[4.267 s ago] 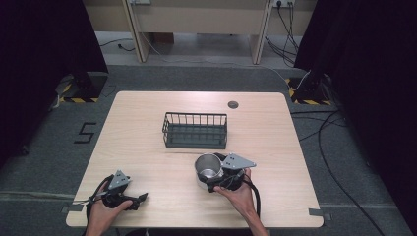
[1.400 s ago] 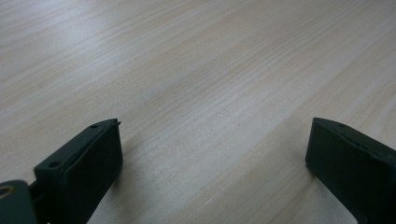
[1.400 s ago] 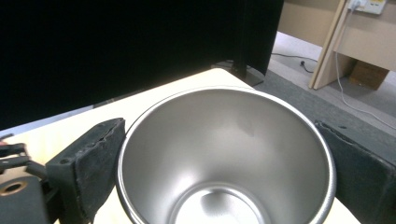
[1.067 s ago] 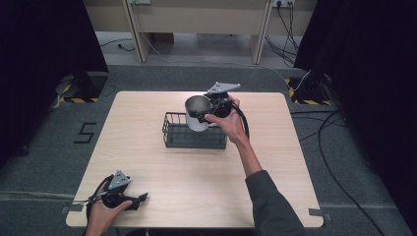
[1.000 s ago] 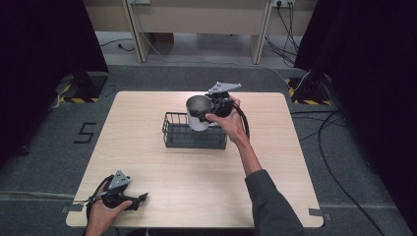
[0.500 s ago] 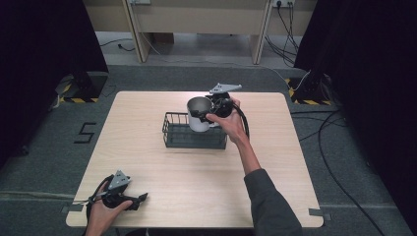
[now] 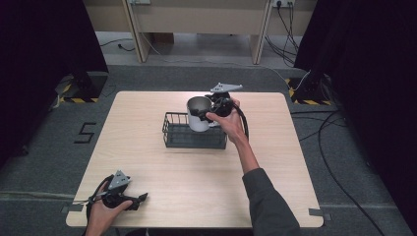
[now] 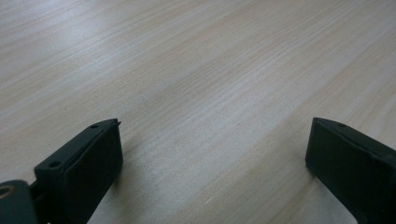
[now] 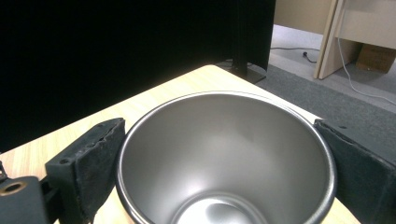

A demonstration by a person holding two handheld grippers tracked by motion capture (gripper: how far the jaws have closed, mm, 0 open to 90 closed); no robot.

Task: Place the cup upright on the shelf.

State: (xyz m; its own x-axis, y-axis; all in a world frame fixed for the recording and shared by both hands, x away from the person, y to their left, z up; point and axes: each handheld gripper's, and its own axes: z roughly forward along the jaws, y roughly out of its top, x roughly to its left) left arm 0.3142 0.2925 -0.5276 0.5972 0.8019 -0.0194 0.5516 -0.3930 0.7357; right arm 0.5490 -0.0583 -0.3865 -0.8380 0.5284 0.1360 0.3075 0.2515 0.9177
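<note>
- High view: right gripper [image 7: 209, 114] holds a steel cup [image 7: 198, 113] over the wire basket [image 7: 194, 136], jaws clamped on its sides; risk: cup could catch the basket rim and tip or slide it on the smooth wooden table [image 7: 162, 196]; dark curtains both sides, grey carpet, cables on floor
- Left gripper view: left gripper [image 8: 212, 158] jaws wide apart, nothing between, resting low on pale wood grain
- Right gripper view: pads [image 9: 88, 158] press the cup [image 9: 224, 154] rim; slick metal could slip if the grip loosens
</note>
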